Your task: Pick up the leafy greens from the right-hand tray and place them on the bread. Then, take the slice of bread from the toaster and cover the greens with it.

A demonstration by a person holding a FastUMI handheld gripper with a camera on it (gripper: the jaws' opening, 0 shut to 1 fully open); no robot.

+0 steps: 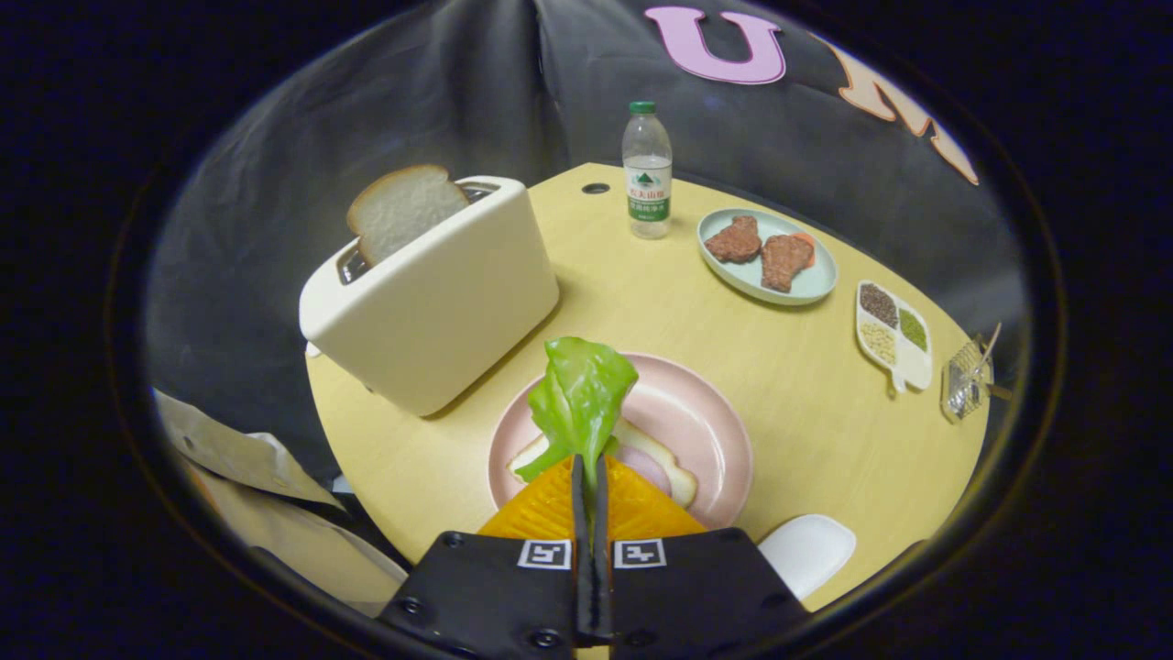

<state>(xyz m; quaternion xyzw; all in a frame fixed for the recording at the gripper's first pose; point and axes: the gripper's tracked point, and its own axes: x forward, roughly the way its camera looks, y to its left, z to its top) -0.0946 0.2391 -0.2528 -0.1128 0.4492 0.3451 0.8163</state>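
Your gripper [588, 477] hangs above the near side of the pink plate [706, 412], looking down and forward across the table [641, 312]. Its fingers are pressed together on the stem of the greens [579, 399], and the leaf stands up from the tips, over the plate. Under the leaf, on the plate, lies the bread [664, 467] with a pale slice of something on it; the fingers hide its near part. To your left the toaster [431, 293] stands close beside the plate, its near corner just short of the rim, with the second slice [403, 211] sticking up tilted from a slot. Beyond the plate the tabletop is bare up to a water bottle [647, 170] at the far edge. Right of the bottle sits a blue plate [806, 289] with two brown patties [759, 249], then a small divided dish [893, 335] of grains near the right edge, well apart from the pink plate. A white rounded object [806, 550] sits at the near edge, just right of the fingers.
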